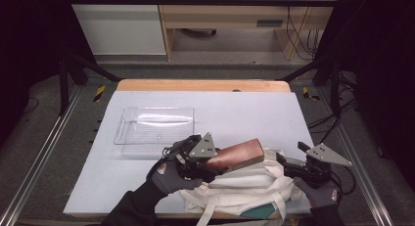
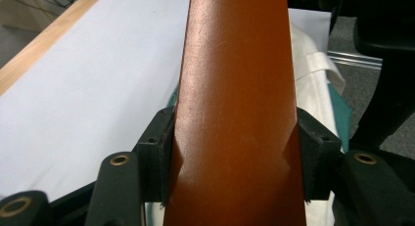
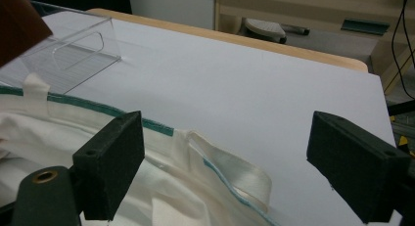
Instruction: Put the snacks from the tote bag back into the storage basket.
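Note:
A brown leather case (image 1: 240, 154) is held above a cream tote bag (image 1: 244, 189) near the table's front edge. My left gripper (image 1: 208, 162) is shut on the case's near end; in the left gripper view both pads press the case's (image 2: 235, 113) sides. The case slants up to the right, its far end over the bag. My right gripper (image 1: 288, 163) sits at the bag's right side, open, jaws wide apart over the bag's green-trimmed rim (image 3: 161, 125) and a handle strap (image 3: 240, 177), nothing between them. A corner of the case (image 3: 17, 25) shows top left in the right gripper view.
A clear plastic tray (image 1: 155, 126) lies on the white table top (image 1: 235, 113) left of centre, also seen as a clear tray (image 3: 68, 55) beyond the bag. A wooden table edge (image 1: 203, 85) runs along the back. Black frame posts stand at both sides.

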Tool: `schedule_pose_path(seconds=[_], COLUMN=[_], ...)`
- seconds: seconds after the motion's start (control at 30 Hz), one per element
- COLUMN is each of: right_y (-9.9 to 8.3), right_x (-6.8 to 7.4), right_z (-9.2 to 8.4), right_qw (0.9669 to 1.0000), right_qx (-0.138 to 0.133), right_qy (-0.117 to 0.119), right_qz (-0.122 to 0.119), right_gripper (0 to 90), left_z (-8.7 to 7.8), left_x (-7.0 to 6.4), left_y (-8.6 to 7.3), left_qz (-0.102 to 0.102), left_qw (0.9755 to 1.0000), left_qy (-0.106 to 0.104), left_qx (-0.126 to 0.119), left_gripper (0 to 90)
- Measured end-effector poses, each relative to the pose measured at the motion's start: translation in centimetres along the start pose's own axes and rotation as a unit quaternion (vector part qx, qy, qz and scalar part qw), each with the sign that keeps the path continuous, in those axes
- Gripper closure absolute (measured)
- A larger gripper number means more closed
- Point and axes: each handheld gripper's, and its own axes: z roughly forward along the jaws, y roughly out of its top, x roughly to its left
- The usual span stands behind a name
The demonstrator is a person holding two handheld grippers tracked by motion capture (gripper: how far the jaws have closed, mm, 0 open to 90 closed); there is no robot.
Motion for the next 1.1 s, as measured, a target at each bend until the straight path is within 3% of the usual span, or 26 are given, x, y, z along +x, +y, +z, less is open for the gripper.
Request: schedule_pose_path(seconds=[0.2,0.5,0.8,1.1], right_y=[0.1,0.0,0.0,-0.1], right_x=[0.5,0.6,0.8,0.8], right_z=[0.2,0.3,0.4,0.5], right_qw=[0.9999,0.9999,0.9998,0.9997], right_qx=[0.005,0.008,0.011,0.013], right_qy=[0.005,0.007,0.009,0.009], right_qz=[-0.009,-0.013,-0.017,-0.020], right_gripper=[13.0,13.0,12.8,12.7], left_z=[-2.7,-5.7,-7.0,-7.6], left_x=[1.9,4.9,7.3,9.5], left_y=[-1.2,-3.0,-4.7,-5.6], left_qz=[-0.024,-0.048,-0.074,-0.080], left_qw=[0.9993,0.9963,0.9929,0.9903], left_qy=[0.029,0.071,0.094,0.113], left_qx=[-0.010,0.002,0.006,0.016], left_gripper=[42.6,42.7,42.7,42.7])
